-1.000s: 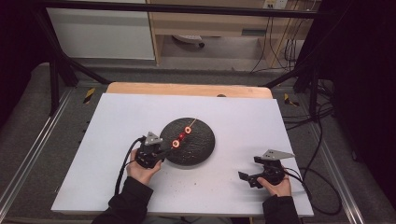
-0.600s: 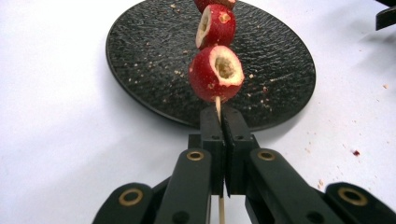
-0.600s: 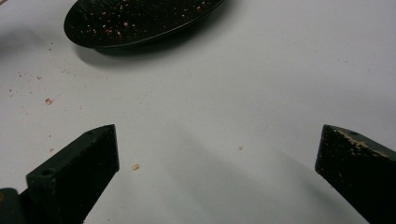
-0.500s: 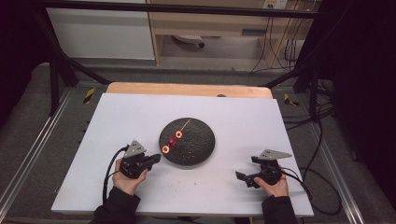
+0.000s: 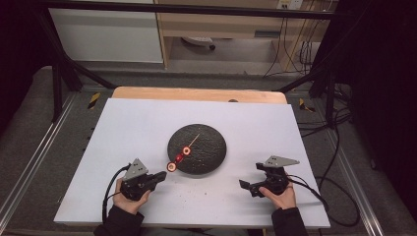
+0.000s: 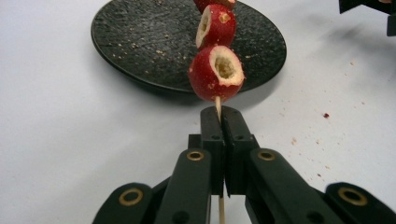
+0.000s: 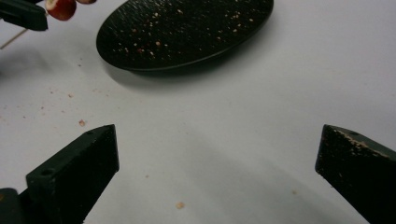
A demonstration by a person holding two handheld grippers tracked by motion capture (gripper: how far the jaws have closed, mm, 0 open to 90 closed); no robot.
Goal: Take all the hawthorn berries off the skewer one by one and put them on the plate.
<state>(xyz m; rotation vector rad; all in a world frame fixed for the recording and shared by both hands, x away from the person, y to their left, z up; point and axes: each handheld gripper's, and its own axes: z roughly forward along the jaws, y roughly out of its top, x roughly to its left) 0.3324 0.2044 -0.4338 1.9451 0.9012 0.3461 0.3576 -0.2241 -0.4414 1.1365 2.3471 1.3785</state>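
Note:
A thin wooden skewer (image 6: 218, 105) carries red hollowed fruit pieces (image 6: 216, 72). My left gripper (image 6: 222, 112) is shut on its bare end. In the high view the left gripper (image 5: 158, 176) sits near the table's front left. The skewer (image 5: 193, 142) slants from it up over the black plate (image 5: 209, 152), and the lowest fruit piece (image 5: 171, 166) hangs just outside the plate's near-left rim. My right gripper (image 5: 247, 186) rests at the front right with its jaws wide apart and nothing between them (image 7: 217, 140). The plate (image 7: 187, 32) lies ahead of it.
Crumbs and small red flecks dot the white tabletop (image 5: 147, 123) around the plate. The plate's surface (image 6: 140, 42) holds only crumbs. A wooden board edge (image 5: 196, 93) runs along the table's far side. Cables (image 5: 105, 196) trail from both grippers.
My left gripper has drawn back toward the front edge with the skewer in it, so the fruit slid from the plate's middle to its near-left rim. The right gripper has stayed put.

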